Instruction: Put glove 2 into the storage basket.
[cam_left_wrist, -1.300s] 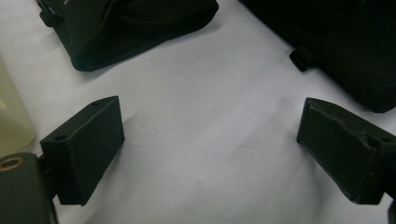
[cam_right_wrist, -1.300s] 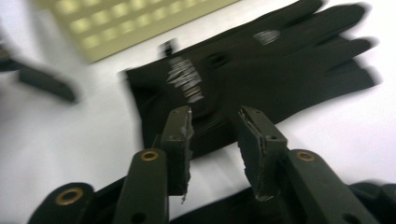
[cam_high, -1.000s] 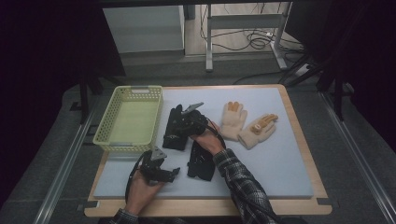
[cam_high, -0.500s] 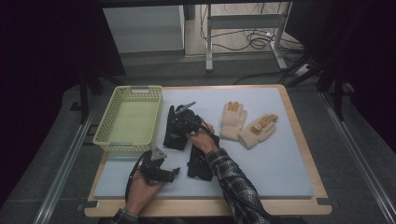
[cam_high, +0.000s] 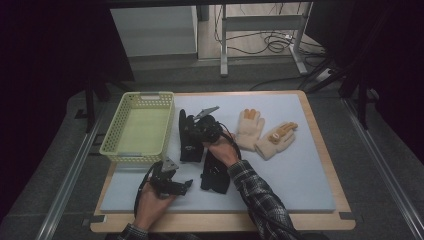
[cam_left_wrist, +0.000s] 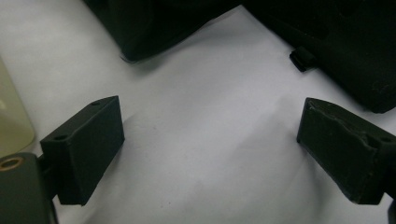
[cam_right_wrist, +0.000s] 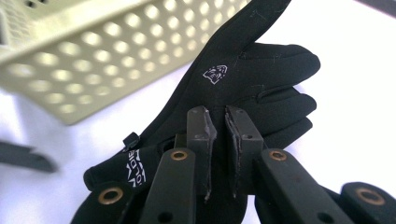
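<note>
The person's left hand (cam_high: 150, 204), coming in from the bottom edge of the high view, holds the black two-jaw left gripper (cam_high: 181, 186) low over the table near its front edge, jaws spread wide with nothing between them. The right forearm (in a dark plaid sleeve) reaches forward; its hand (cam_high: 222, 151) carries the black right gripper (cam_right_wrist: 220, 135), whose jaws have just been closing and now seem pinched on black fabric

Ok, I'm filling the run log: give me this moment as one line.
right gripper: fingers just closed on black glove | left gripper: open above the mat, holding nothing | basket: beside glove
</note>
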